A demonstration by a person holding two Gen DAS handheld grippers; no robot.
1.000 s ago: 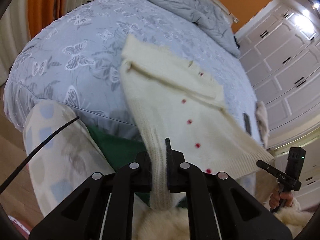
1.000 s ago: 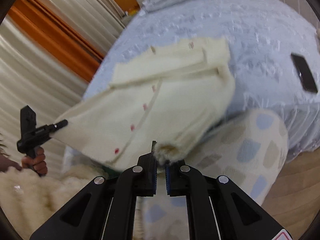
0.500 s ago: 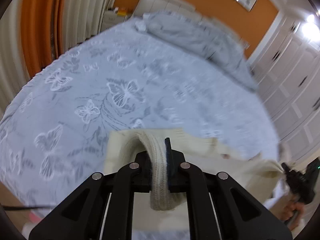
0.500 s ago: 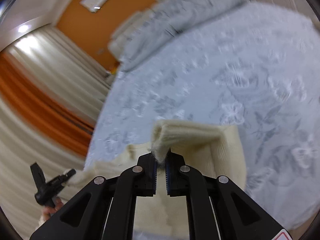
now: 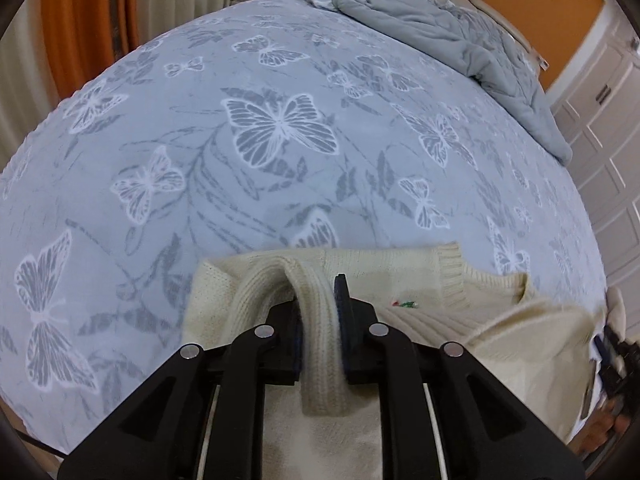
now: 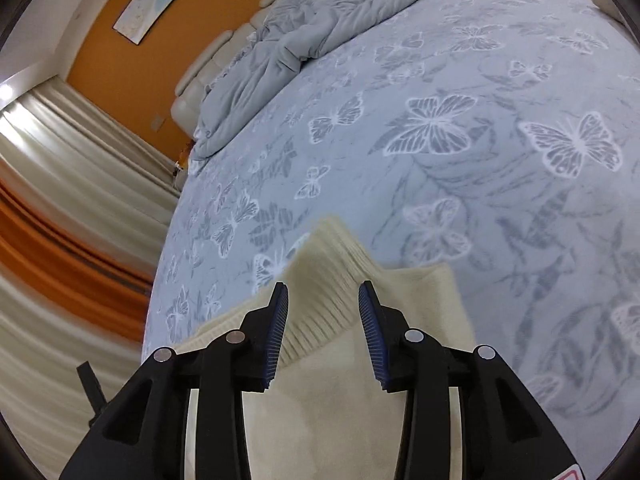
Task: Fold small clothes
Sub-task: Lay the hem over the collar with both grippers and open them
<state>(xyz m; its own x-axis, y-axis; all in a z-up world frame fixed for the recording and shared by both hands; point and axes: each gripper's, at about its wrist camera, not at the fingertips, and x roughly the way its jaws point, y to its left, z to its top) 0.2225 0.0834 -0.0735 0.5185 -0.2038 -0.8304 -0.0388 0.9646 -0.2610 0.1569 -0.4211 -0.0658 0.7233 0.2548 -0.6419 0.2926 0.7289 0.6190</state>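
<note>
A cream knitted cardigan point(image 5: 404, 272) lies on the butterfly-print bedspread point(image 5: 280, 128), its near part folded over. My left gripper point(image 5: 318, 296) has its pads on a ribbed band of the cardigan, and its jaws are opening. In the right wrist view the cardigan point(image 6: 424, 304) lies under my right gripper point(image 6: 323, 286). Those jaws are also opening, and the ribbed hem point(image 6: 328, 260) lies loose between the blue pads point(image 6: 280, 320), touching neither. My right gripper point(image 5: 616, 360) also shows, blurred, at the left wrist view's right edge.
A crumpled grey duvet point(image 5: 440, 32) is piled at the head of the bed, also seen from the right wrist point(image 6: 304, 28). White wardrobe doors point(image 5: 600, 112) stand to the right of the bed. Cream and orange curtains point(image 6: 60, 200) hang on its left.
Both grippers carried the cardigan's edge forward and down over the bed, folding it onto itself. The right jaws have opened and let the hem go. The left still has the ribbed band.
</note>
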